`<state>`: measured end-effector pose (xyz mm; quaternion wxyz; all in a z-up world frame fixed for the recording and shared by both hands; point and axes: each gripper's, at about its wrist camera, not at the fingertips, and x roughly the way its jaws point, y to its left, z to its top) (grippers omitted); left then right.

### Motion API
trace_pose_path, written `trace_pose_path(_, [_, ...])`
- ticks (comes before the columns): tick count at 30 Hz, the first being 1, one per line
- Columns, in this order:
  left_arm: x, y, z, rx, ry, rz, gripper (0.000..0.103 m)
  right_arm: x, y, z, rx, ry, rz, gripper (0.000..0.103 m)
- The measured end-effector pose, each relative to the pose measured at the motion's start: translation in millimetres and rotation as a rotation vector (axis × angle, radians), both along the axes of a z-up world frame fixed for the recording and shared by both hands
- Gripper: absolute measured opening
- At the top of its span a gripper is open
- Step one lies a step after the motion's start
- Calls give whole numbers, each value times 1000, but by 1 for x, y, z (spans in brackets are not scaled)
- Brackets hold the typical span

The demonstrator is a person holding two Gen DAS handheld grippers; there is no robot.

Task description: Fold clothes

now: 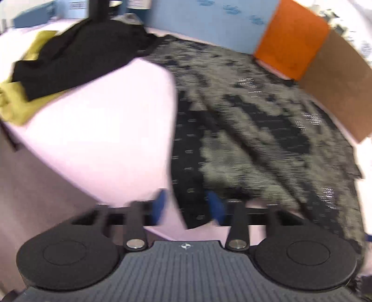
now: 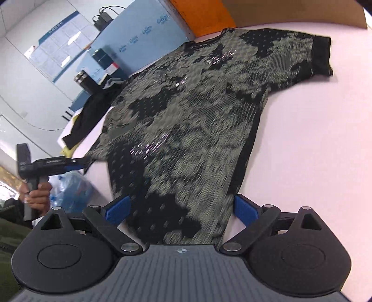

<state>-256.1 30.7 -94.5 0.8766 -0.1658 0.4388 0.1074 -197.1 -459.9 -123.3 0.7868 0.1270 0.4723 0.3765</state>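
Note:
A black and grey-green patterned T-shirt [image 2: 197, 120] lies spread flat on the pale pink table [image 2: 313, 151]; it also shows in the left wrist view [image 1: 244, 130]. My left gripper [image 1: 187, 204] is open, its blue fingertips on either side of the shirt's near corner; in the right wrist view it [image 2: 79, 162] sits at the shirt's left edge. My right gripper [image 2: 181, 209] is wide open, its blue fingers on either side of the shirt's hem, not closed on it.
A black garment [image 1: 76, 53] lies over a yellow-green one [image 1: 14, 104] at the table's far left. Blue foam panels [image 1: 209, 21], an orange board [image 1: 290, 39] and brown cardboard [image 1: 337, 86] stand along the back edge. A black box and flask [image 2: 93, 76] stand behind.

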Motion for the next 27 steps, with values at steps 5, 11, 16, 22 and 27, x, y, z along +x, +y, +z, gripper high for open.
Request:
trace_pose_path(5, [1, 1, 28, 122, -24, -22, 1, -2, 8, -2, -70, 15, 59, 14])
trace_pose_path(11, [-4, 15, 89, 233, -115, -75, 1, 22, -17, 8, 171, 161, -13, 7])
trace_pose_path(16, [-19, 31, 88, 275, -32, -83, 11, 32, -29, 15, 200, 215, -27, 7])
trace_pose_path(22, [-41, 27, 33, 62, 14, -33, 84, 20, -20, 2, 43, 173, 51, 58])
trace_pose_path(27, [-26, 17, -11, -70, 40, 111, 79, 9, -15, -1, 71, 144, 80, 74])
